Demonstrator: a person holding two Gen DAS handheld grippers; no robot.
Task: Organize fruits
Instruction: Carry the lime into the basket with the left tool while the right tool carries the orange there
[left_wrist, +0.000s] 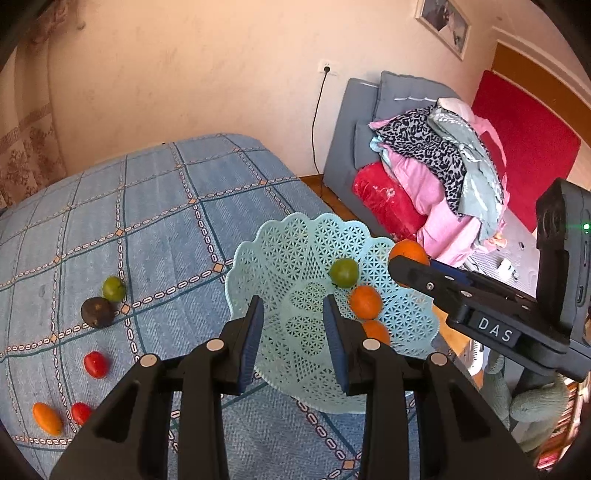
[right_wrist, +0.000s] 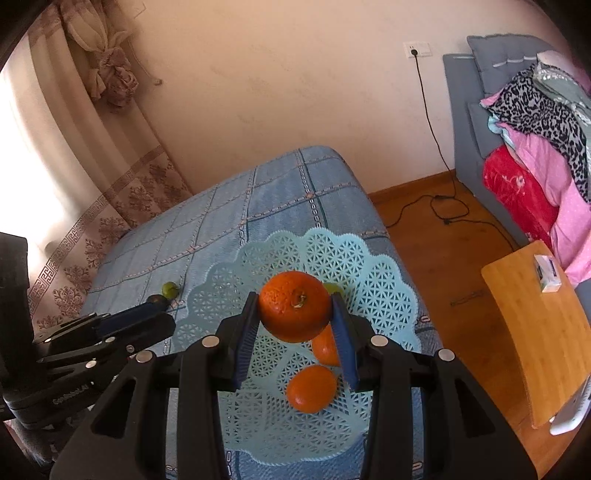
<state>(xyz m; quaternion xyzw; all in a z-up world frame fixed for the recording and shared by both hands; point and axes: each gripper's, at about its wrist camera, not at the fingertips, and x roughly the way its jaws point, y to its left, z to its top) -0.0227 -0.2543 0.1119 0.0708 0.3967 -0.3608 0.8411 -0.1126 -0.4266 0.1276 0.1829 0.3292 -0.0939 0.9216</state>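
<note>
A pale blue lattice basket (left_wrist: 295, 258) (right_wrist: 388, 280) sits on the blue checked tablecloth. It holds a green fruit (left_wrist: 344, 272) and two oranges (left_wrist: 365, 302) (right_wrist: 311, 388). My right gripper (right_wrist: 295, 306) is shut on a large orange (right_wrist: 293, 305) and holds it above the basket; the orange also shows in the left wrist view (left_wrist: 408, 251). My left gripper (left_wrist: 293, 310) is open and empty over the basket's near left rim. On the cloth to the left lie a green fruit (left_wrist: 113, 288), a dark fruit (left_wrist: 98, 312), two red tomatoes (left_wrist: 95, 364) and a small orange fruit (left_wrist: 47, 418).
The table's right edge drops to a wooden floor (right_wrist: 436, 236) with a black cable. A grey sofa with piled clothes (left_wrist: 436, 166) stands at right. A wooden side table (right_wrist: 535, 332) with a small box is near the right gripper. A curtain (right_wrist: 92, 147) hangs at left.
</note>
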